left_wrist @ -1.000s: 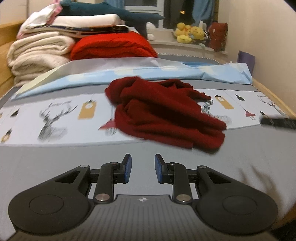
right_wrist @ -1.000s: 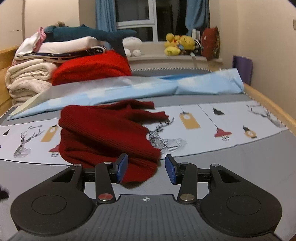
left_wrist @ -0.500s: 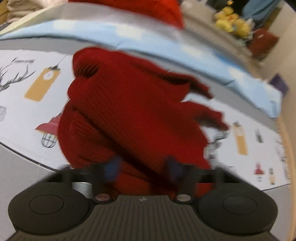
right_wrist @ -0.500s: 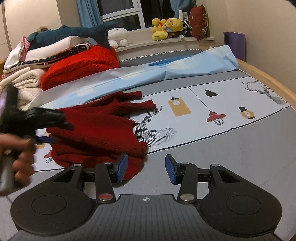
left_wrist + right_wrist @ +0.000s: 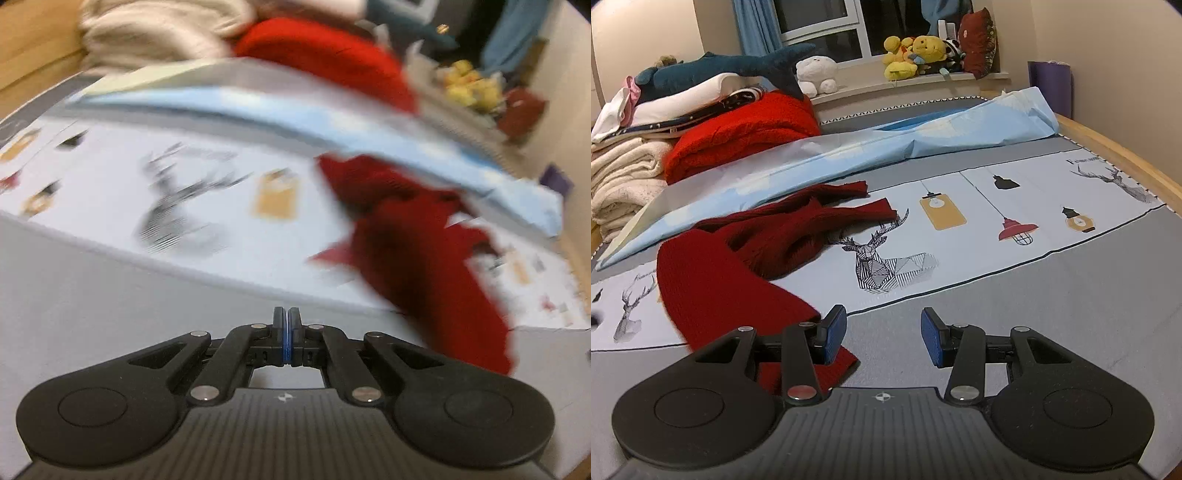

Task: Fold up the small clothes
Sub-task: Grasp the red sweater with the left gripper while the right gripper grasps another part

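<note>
A dark red knitted garment lies crumpled on the printed bed sheet, stretched toward the near left. In the blurred left wrist view it lies to the right. My left gripper is shut with its blue pads together and nothing visible between them, left of the garment. My right gripper is open; its left finger sits over the garment's near edge, and nothing is held.
Folded cream blankets, a bright red blanket and white bedding with a shark plush are stacked at the back left. A light blue sheet lies across the back. Plush toys line the windowsill. A wooden bed rail runs along the right.
My left gripper went from open over the garment to shut and swung left. The garment is now pulled out longer toward the near left. My right gripper stayed open.
</note>
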The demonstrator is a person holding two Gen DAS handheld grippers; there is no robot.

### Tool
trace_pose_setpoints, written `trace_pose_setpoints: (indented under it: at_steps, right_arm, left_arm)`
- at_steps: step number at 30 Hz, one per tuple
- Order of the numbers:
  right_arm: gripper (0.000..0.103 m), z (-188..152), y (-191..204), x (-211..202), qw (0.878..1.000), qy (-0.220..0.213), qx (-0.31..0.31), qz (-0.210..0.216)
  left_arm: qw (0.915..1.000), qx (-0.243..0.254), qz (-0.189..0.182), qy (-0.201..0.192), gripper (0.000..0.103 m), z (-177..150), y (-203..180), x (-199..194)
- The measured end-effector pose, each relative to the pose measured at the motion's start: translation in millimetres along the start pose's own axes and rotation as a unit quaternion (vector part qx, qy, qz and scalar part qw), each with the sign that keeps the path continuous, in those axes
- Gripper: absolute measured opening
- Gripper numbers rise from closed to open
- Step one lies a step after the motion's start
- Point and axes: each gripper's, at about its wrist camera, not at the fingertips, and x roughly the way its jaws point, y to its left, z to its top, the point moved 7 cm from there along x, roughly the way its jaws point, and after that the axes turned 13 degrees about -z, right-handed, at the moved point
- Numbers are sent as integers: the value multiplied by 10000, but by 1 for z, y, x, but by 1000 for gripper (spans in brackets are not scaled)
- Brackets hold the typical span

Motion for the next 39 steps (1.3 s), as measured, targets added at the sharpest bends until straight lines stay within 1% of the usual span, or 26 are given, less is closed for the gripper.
trace_pose_setpoints:
  at_steps: [2,4,5,7,9,11,14,18,19,21,22,23,24,25,26,27,28,29,30,31,32,34,36,37,38,39]
  right_arm:
    - [47,-1,7,2,10000,13,-81,3]
    - [48,-4,19,5,9999,82,-104,89]
    - [49,-6,26,7,9997,149,-95,159]
    - [53,-9,43,12,9991,307,-59,296]
    - [62,-12,61,21,9979,474,47,435]
    - [66,-14,79,35,9955,699,202,604]
    - [71,-18,102,62,9907,1035,484,740]
    - [71,-35,120,101,9832,1547,823,519]
    - [69,-39,124,108,9804,1661,935,502]
    - [42,-44,132,116,9786,1729,984,524]
    - [32,-45,137,116,9818,1634,859,441]
    - [19,-43,141,111,9868,1421,707,337]
    - [16,-38,146,103,9913,1158,551,282]
    - [15,-29,153,90,9955,787,374,367]
    - [14,-19,164,71,9974,330,153,620]
    - [14,-11,179,46,9943,-177,-138,1046]
    - [13,-7,194,22,9863,-599,-469,1466]
    - [13,-9,211,-4,9730,-970,-870,1907]
    - [13,-16,226,-28,9557,-1203,-1223,2393]
    - [13,-27,239,-50,9351,-1339,-1546,2894]
    - [13,-44,254,-71,9083,-1365,-1975,3427]
    - [11,-85,280,-101,8565,-1200,-2909,4091]
    - [2,-133,298,-113,8098,-779,-3844,4363]
    - [2,-157,303,-112,7933,-589,-4295,4275]
    - [2,-173,306,-109,7853,-446,-4589,4131]
    - [2,-183,306,-105,7843,-380,-4769,3949]
  left_arm:
    - [10000,-9,-57,-77,1,-6,13,-7]
    - [9996,40,-249,-133,1,-10,9,-11]
    - [9993,179,-290,-146,4,-12,3,-12]
    - [9969,708,-268,-195,8,-13,-15,-17]
    - [9934,1126,-176,-148,13,-18,-27,-12]
    - [9910,1326,-141,-111,13,-23,-34,-8]
    - [9911,1308,-153,-196,13,-20,-29,-6]
    - [9934,1073,-118,-395,13,-8,-13,-20]
    - [9938,1021,-96,-431,13,-4,-8,-26]
    - [9942,952,-17,-508,13,1,3,-36]
    - [9942,931,26,-541,13,3,8,-42]
    - [9943,899,68,-570,13,5,13,-45]
    - [9945,851,108,-599,13,7,17,-48]
    - [9948,779,135,-639,13,9,22,-52]
    - [9951,704,146,-682,13,11,25,-55]
    - [9954,610,156,-718,13,13,30,-57]
    - [9958,538,167,-728,13,13,33,-59]
    - [9961,463,177,-725,13,13,35,-60]
    - [9964,395,179,-723,13,13,37,-61]
    - [9967,338,168,-718,13,13,38,-61]
    - [9969,308,158,-701,13,12,39,-61]
    - [9978,277,140,-580,13,9,38,-57]
    - [9986,270,71,-457,13,4,33,-52]
    - [9988,297,49,-389,13,1,30,-49]
    - [9990,328,20,-318,15,-1,27,-45]
    - [9991,349,-38,-256,22,-4,23,-41]
